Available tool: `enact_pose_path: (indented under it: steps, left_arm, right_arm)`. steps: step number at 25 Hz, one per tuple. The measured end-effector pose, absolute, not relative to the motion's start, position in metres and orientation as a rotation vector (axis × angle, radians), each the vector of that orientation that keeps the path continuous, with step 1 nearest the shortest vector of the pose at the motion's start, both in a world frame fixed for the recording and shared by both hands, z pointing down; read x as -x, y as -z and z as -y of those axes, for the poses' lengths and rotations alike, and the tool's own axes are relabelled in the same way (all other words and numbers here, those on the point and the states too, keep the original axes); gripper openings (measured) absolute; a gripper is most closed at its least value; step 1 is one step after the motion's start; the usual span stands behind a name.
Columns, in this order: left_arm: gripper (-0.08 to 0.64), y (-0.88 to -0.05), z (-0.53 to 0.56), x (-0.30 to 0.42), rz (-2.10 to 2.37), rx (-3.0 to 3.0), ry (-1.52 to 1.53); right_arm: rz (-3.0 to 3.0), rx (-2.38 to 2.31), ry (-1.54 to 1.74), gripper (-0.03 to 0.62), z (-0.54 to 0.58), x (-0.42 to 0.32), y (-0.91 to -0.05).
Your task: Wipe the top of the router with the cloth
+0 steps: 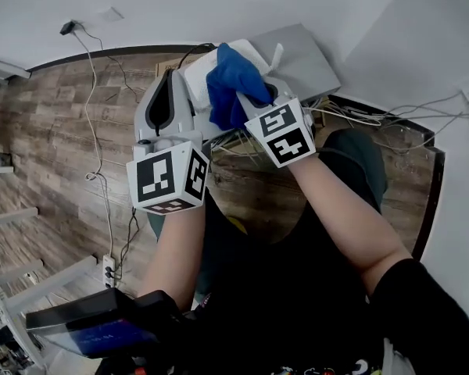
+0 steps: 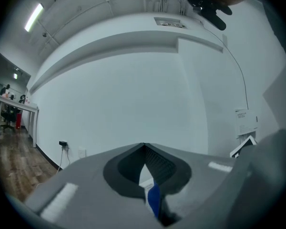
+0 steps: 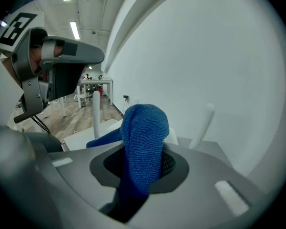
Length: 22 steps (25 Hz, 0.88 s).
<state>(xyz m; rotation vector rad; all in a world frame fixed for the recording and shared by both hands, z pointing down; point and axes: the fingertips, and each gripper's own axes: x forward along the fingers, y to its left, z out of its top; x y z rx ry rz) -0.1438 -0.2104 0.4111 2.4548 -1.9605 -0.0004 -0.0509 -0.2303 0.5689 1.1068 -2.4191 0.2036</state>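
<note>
In the head view my right gripper point(image 1: 254, 94) is shut on a bunched blue cloth point(image 1: 230, 83), which rests over the white router point(image 1: 197, 76). An antenna point(image 1: 277, 54) rises from the router's far side. The right gripper view shows the cloth point(image 3: 144, 132) bulging out between the jaws of the right gripper point(image 3: 142, 162), with the router top point(image 3: 81, 138) and two upright antennas point(image 3: 202, 123) behind it. My left gripper point(image 1: 170, 80) sits beside the router's left edge. Its jaws point(image 2: 143, 146) meet at the tip and point at a bare wall.
The router stands on a grey shelf point(image 1: 306, 59) against the white wall. Cables point(image 1: 359, 116) trail over the wooden floor below, and a power strip point(image 1: 108, 270) lies at the left. A dark device point(image 1: 86, 326) is at the bottom left.
</note>
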Motion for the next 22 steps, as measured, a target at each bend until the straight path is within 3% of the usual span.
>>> enact_pose_path:
  steps: [8, 22]
  left_arm:
    - [0.0, -0.427, 0.22, 0.086, 1.837, -2.512, -0.077]
    - [0.0, -0.434, 0.238, 0.054, 1.796, -2.53, -0.158]
  right_arm:
    - [2.377, -1.256, -0.269, 0.112, 0.24, -0.017, -0.57]
    - [2.517, -1.376, -0.192, 0.112, 0.247, -0.033, -0.501]
